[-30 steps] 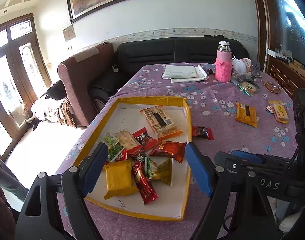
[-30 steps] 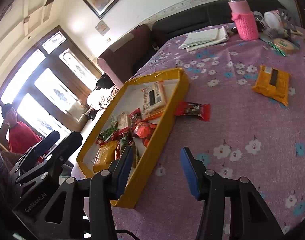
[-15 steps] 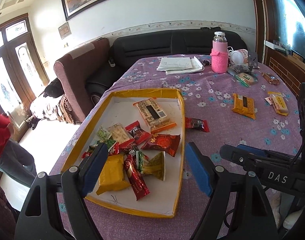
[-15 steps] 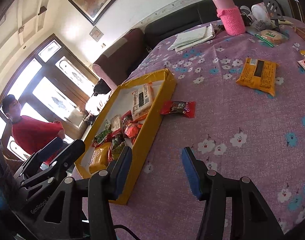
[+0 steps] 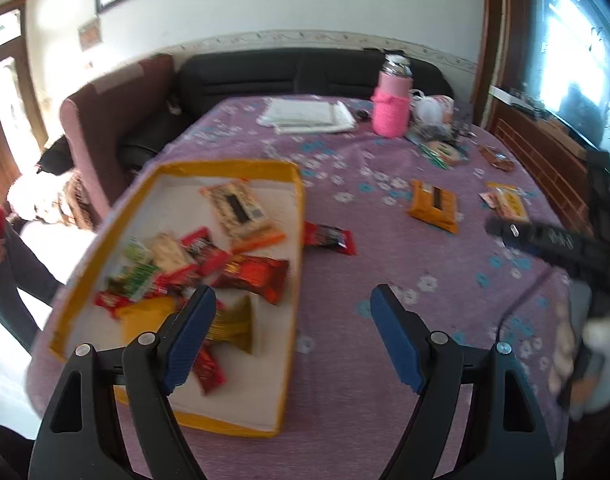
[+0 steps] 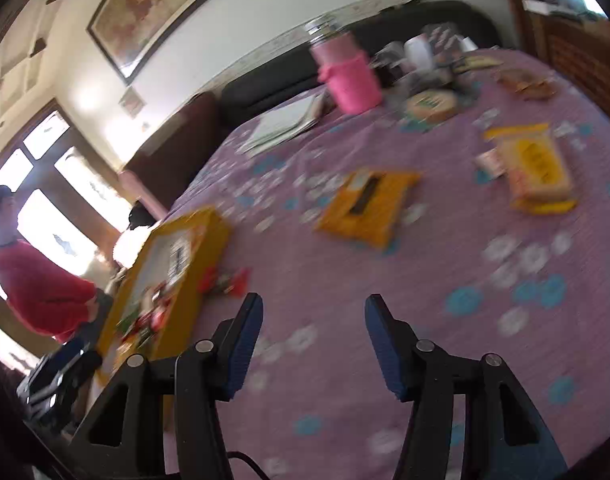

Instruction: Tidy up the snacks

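A yellow-rimmed tray (image 5: 301,200) sits at the near left corner of a table draped in a purple floral cloth (image 5: 385,272), its left rim running along the table's edge with floor beyond. Inside the tray lies a heap of snack packets (image 5: 209,264). A red packet (image 5: 329,237) rests on the cloth just outside the tray's right rim. Farther right, with bare cloth between, lie an orange packet (image 5: 433,205) and a yellow packet (image 5: 507,203), well apart from the tray. At the far end stand a pink bottle (image 5: 392,106) and a stack of papers (image 5: 309,114), with small clutter beside the bottle. A broad stretch of open cloth runs in front of both tools.

The left gripper (image 5: 293,328) hangs over the tray's near right corner, jaws spread wide and gripping nothing. The right gripper (image 6: 311,340) hovers above bare cloth to the right of the tray, its jaws having just been opening, nothing between them; in its view the orange packet (image 6: 369,208) lies ahead and the yellow packet (image 6: 537,172) to the right.

Compared with a second earlier, the right gripper has swung away from the tray's rim toward the loose packets, and both views are now smeared by motion. A person in a red top (image 6: 41,288) stands past the table's left side.
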### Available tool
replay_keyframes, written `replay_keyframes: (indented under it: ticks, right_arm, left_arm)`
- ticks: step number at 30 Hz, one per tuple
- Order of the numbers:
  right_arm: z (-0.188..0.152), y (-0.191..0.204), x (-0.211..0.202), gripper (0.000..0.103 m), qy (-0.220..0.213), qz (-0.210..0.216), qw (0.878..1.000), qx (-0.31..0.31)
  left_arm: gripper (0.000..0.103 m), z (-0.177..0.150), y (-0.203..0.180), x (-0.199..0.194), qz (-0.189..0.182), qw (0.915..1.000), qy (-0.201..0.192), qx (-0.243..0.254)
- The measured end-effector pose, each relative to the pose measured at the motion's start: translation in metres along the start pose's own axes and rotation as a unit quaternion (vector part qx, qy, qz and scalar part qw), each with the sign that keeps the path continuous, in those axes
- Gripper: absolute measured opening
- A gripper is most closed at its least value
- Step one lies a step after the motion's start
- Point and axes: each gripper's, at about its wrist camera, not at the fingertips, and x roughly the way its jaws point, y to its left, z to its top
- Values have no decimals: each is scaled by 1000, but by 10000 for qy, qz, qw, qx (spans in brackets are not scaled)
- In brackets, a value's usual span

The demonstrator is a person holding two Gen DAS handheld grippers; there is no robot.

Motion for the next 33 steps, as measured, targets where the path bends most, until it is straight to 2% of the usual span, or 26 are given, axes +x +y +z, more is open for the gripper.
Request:
replay_keyframes:
  ticks: [2,5,6,7,9,11,12,14,17,19,20,21,22,23,25,30,33]
  right_arm:
    - [16,-10,9,70,99,-282,9996,16]
    - [40,-20,40,70,482,-360,9978,280]
    - [44,-16,45,69,529,-502,9969,290]
    - [47,-6,49,67,548,-537,9969,142]
    - [45,37,61,67,666,-60,9954,-680]
    - [32,80,82,66,950,291,9825,-1573]
    - [24,96,91,62,1060,337,9736,-1992]
    - [7,127,113,62,1124,261,9490,-2933]
    - [-1,144,141,62,1133,154,9286,-3531]
    - [-1,147,151,62,1141,237,9236,-3651]
    - [0,149,158,61,1199,315,9234,-3632]
    - [0,151,162,51,1238,375,9246,-3582]
    - [-1,151,164,30,1305,499,9265,-3493]
    - [1,149,166,27,1393,608,9302,-3340]
    - [3,140,163,26,1369,658,9397,-3063]
    - [3,107,133,27,1192,-23,9625,-2436]
    - [-1,81,111,31,1166,-259,9695,-2141]
  left_arm:
    - [80,-3,-5,7,-219,9997,135,-19]
    - [80,-4,-5,9,-343,9992,201,-59]
    - [80,-3,-3,6,-322,9993,148,-75]
    - [80,-2,2,3,-275,9995,90,-110]
    - [80,1,13,-1,-241,9994,-1,-235]
    - [80,4,24,-4,-253,9988,-42,-405]
    - [80,5,29,-4,-261,9986,-39,-459]
    - [80,5,38,-6,-298,9980,-7,-554]
    - [80,2,49,-7,-284,9975,19,-653]
    - [80,3,56,-6,-253,9971,34,-723]
    - [80,3,60,-7,-246,9967,20,-775]
    - [80,4,63,-6,-246,9963,10,-824]
    - [80,5,65,-4,-253,9960,16,-853]
    - [80,5,66,-4,-255,9959,24,-865]
    - [80,7,68,-3,-235,9958,25,-887]
    - [80,8,67,1,-407,9946,40,-956]
    - [80,8,56,8,-642,9934,144,-942]
